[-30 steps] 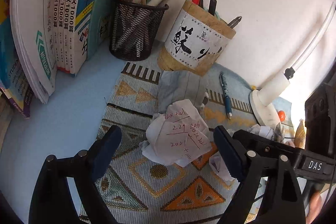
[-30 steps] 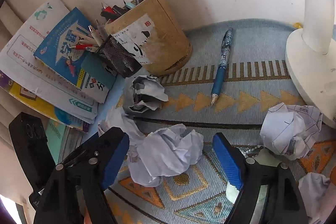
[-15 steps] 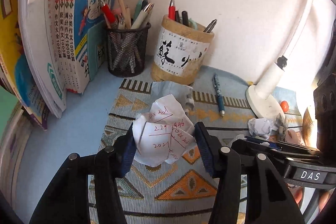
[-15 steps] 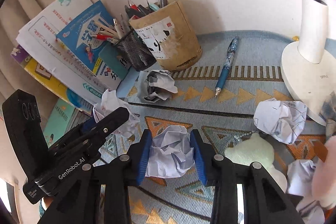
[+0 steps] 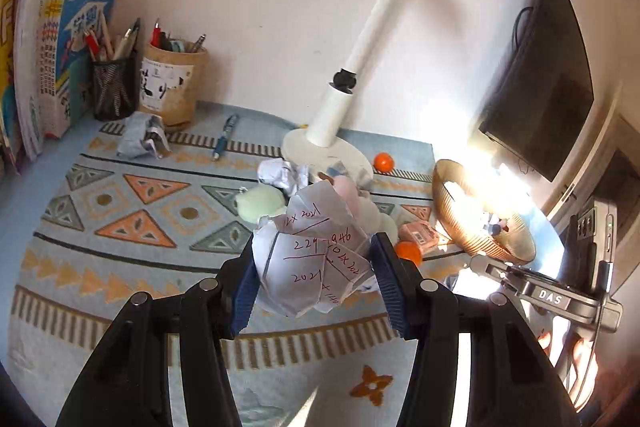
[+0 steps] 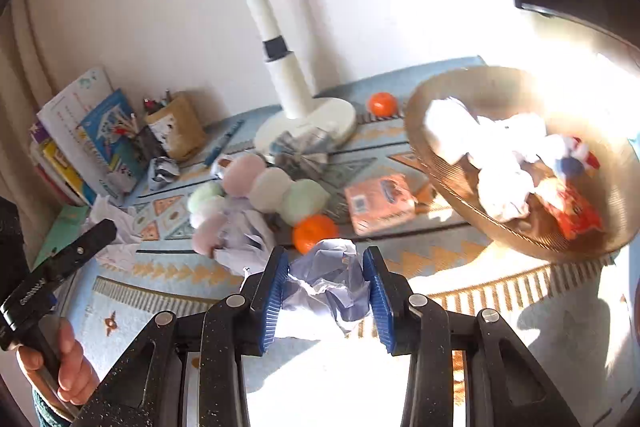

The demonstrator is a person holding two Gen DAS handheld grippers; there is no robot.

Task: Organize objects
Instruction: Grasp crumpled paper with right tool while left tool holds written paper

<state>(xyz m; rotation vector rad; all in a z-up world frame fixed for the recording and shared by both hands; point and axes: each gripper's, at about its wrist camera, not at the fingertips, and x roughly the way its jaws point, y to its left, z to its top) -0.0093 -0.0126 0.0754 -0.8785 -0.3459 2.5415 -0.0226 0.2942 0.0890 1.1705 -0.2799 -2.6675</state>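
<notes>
- Left wrist view: the left gripper [image 5: 316, 285] is clamped on a crumpled paper with red figures [image 5: 314, 259], held clear above the patterned mat [image 5: 120, 267]. Only the lower part of the wad sits between the blue pads [image 5: 388, 287]; the top bulges free. Judgement: crumpled paper springs back, so any slackening could let it slip out in transit.
- Left wrist view, further right: the woven basket [image 5: 480, 239], seemingly the collection point for waste, lies well to the right in strong glare. Its rim is hard to read there, so a release could be misjudged and fall short.
- Right wrist view: the right gripper [image 6: 326, 287] is closed on a second paper wad [image 6: 332, 287], also held aloft. An orange [image 6: 314, 233] and pastel plush balls [image 6: 272, 189] lie on the mat below and beyond it; a low pass could knock or roll them.
- Right wrist view, right side: the basket [image 6: 452, 187] appears tilted and already holds paper and wrappers. Judgement: two loads arriving together risk the tools colliding, or a wad bouncing off the heap.
</notes>
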